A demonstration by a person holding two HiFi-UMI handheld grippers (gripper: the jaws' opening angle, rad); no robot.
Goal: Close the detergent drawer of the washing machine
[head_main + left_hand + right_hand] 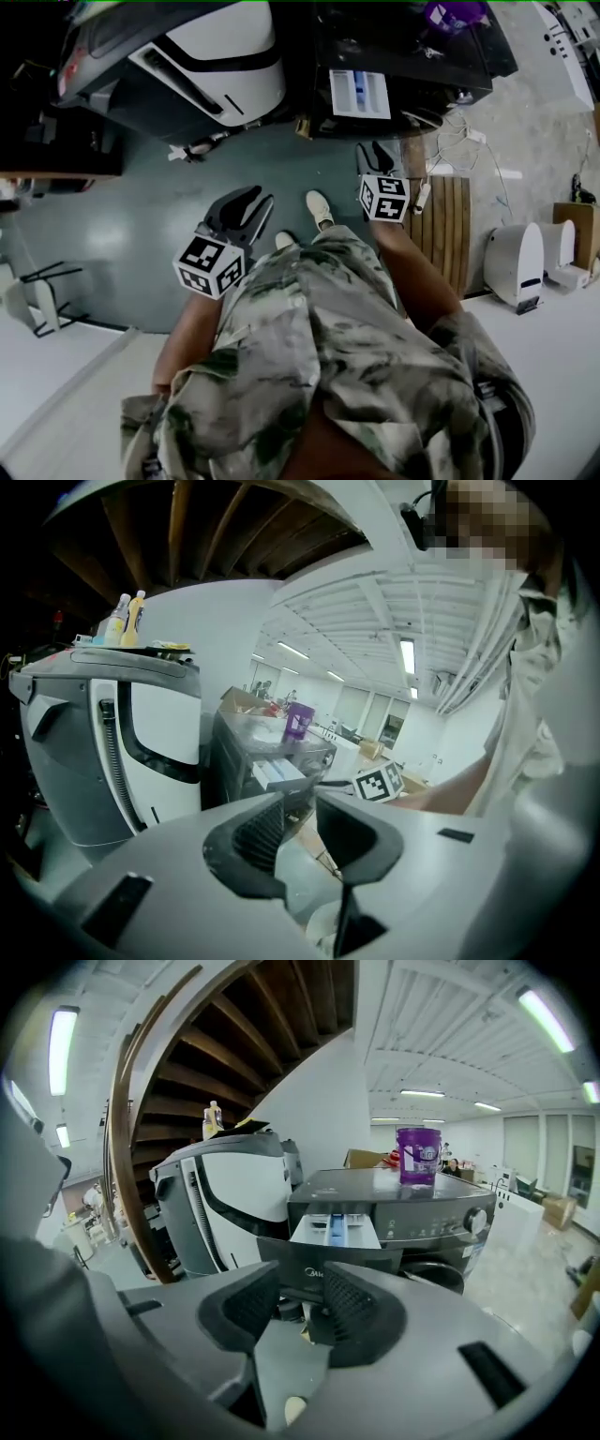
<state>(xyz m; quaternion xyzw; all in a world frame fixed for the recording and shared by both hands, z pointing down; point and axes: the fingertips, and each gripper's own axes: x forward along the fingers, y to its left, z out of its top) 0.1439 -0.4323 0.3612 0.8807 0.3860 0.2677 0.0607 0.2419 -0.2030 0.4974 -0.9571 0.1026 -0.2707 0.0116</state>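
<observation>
The dark washing machine (412,47) stands ahead of me, its detergent drawer (359,94) pulled out and showing a white tray with a blue insert. In the right gripper view the drawer (335,1230) sits just above and beyond my right gripper (302,1302), which is open and empty. In the head view my right gripper (377,157) hovers a short way in front of the drawer without touching it. My left gripper (246,208) hangs lower left over the floor. The left gripper (298,832) is open with nothing between its jaws, and the drawer (281,772) is farther off.
A purple tub (418,1155) stands on top of the washing machine. A large white and grey appliance (216,56) is to its left. A wooden slatted board (448,225) and white devices (520,262) lie on the right. My shoes (319,208) stand on the green floor.
</observation>
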